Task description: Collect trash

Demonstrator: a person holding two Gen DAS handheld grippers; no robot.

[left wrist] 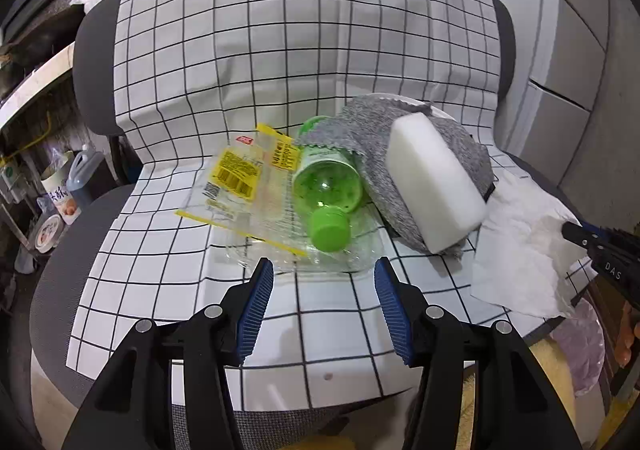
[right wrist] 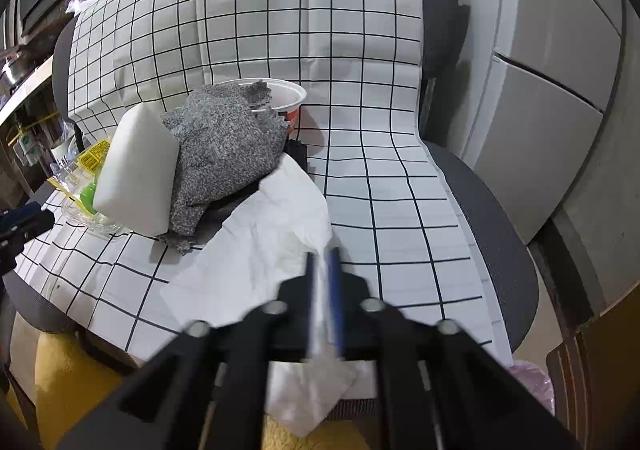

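Note:
On a chair draped with a checked cloth (left wrist: 280, 50) lie a green plastic bottle (left wrist: 326, 186), a clear and yellow wrapper (left wrist: 244, 178), a clear plastic tray (left wrist: 280, 250) under them, a white foam block (left wrist: 434, 180), a grey cloth (left wrist: 360, 130) and a white paper tissue (left wrist: 520, 250). My left gripper (left wrist: 324, 278) is open, just in front of the bottle's cap and the tray. My right gripper (right wrist: 323, 258) is shut on the near edge of the tissue (right wrist: 260, 250). A red and white cup (right wrist: 286, 96) stands behind the grey cloth (right wrist: 224, 146).
A pink-lined trash bag (left wrist: 580, 346) sits below the seat's right edge and shows in the right wrist view (right wrist: 532, 382). Grey cabinets (right wrist: 540, 90) stand to the right. Cluttered shelves and containers (left wrist: 60, 190) stand to the left.

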